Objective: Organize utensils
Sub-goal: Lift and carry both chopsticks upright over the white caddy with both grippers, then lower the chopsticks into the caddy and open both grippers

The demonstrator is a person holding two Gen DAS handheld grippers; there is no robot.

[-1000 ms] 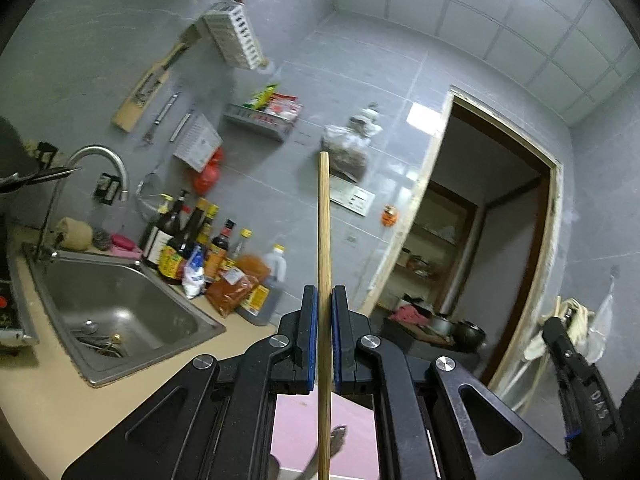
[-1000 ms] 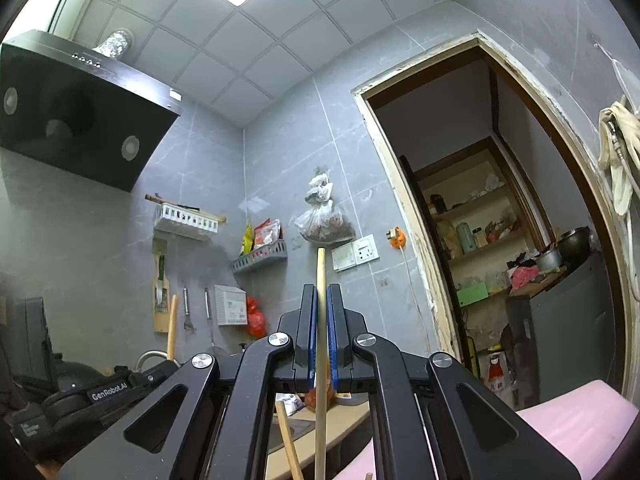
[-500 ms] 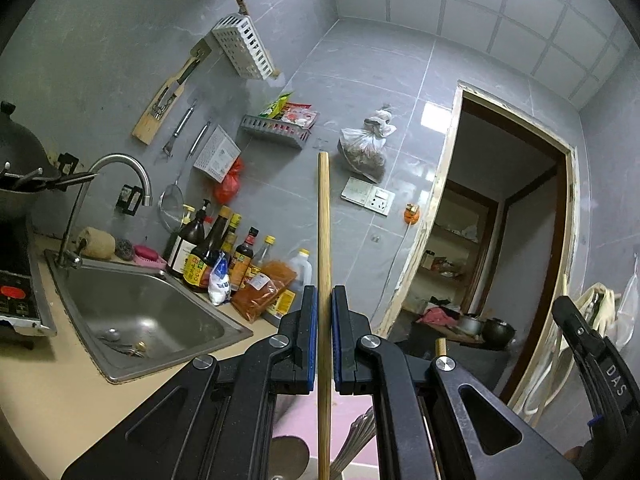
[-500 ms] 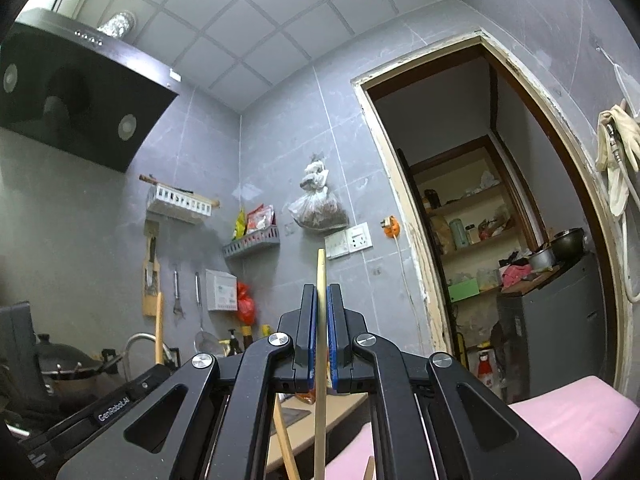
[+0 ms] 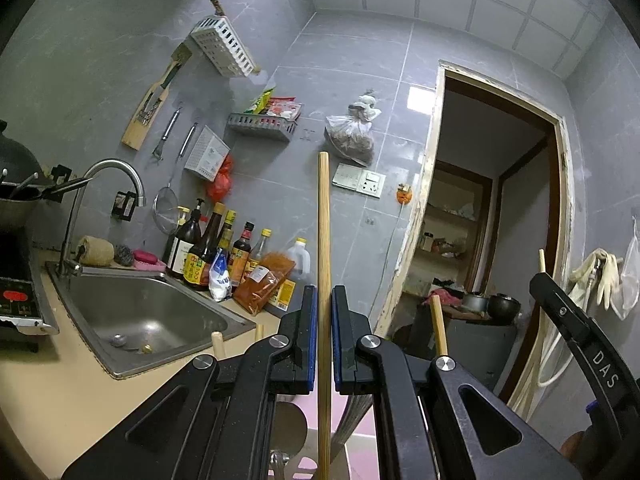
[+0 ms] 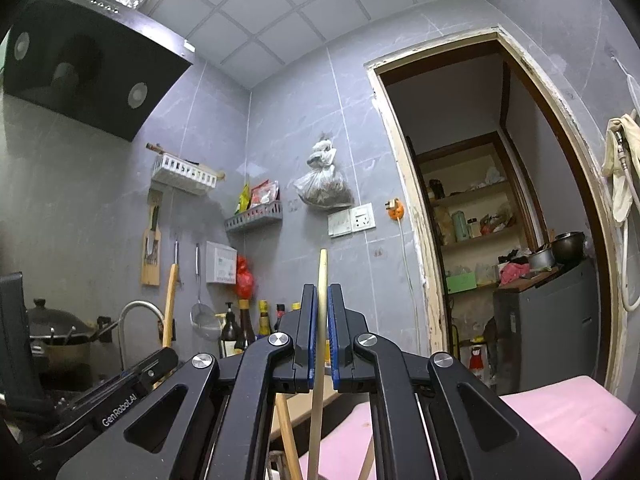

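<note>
My left gripper is shut on a long wooden utensil handle that stands upright between the blue pads. My right gripper is shut on another wooden handle, also upright. The right gripper shows at the right edge of the left wrist view, and the left one shows low left in the right wrist view. Other wooden handles and metal utensil ends stick up below the grippers, over a pink mat. What they stand in is hidden.
A steel sink with a tap sits in the beige counter at left. Sauce bottles line the wall behind it. A stove and wok are far left. A doorway opens at right.
Both grippers have sunk and tilted down a little with their handles still held. More of the sink, counter and other utensil handles shows in the left wrist view.
</note>
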